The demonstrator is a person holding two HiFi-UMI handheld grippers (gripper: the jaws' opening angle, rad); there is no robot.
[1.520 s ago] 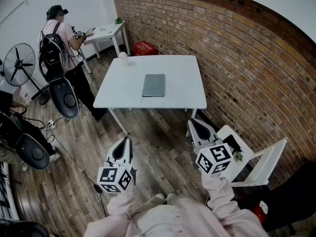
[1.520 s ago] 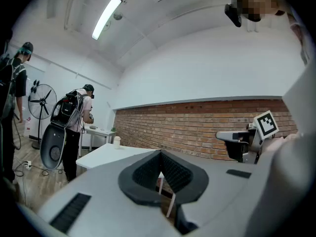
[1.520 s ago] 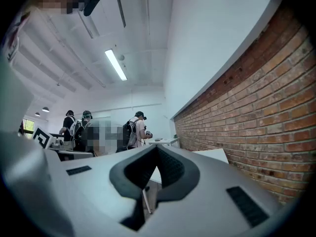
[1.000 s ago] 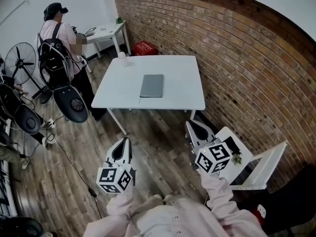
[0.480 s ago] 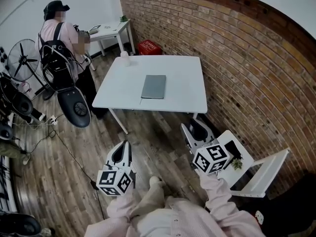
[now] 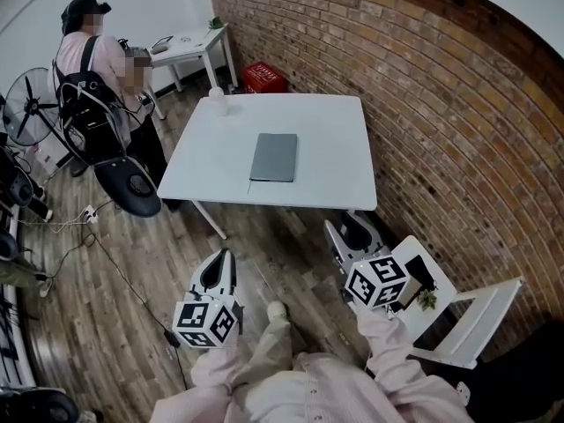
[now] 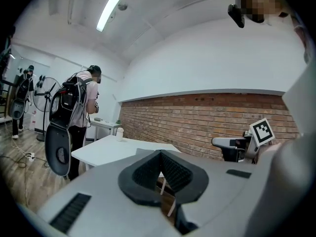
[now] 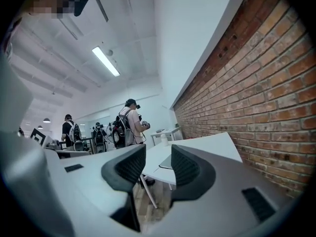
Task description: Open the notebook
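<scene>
Bearings: reckoned from the wearer, twelve o'clock straight ahead.
Brick wall [image 6: 441, 104]: ran from twelve round to three o'clock, behind the table's right side.
White table [image 6: 335, 139]: stood at twelve o'clock. Sat nearer and larger in the head view than a moment before, so judged an approach under way.
Bystander [image 6: 84, 60]: stood at ten o'clock with a backpack, beside the table's left corner, turned away.
White chair [image 6: 467, 315]: at three o'clock, just beside the right gripper.
Notebook [image 6: 274, 157]: lay flat and closed, grey cover up, near the middle of the table at twelve o'clock. Touched by neither gripper.
Right gripper [image 6: 350, 226]: at one o'clock, short of the table's near edge. Jaws had just been opening and stood wide apart, with nothing held between them.
Left gripper [image 6: 226, 254]: at eleven o'clock, over the floor, well apart from the table. Jaws closed tip to tip on nothing.
Small white cup [image 6: 217, 101]: at the table's far-left corner, well apart from the notebook.
Meaning for the task: nothing of the opening done yet. Freshly spread right jaws judged a readying to take the cover's edge once within reach.
</scene>
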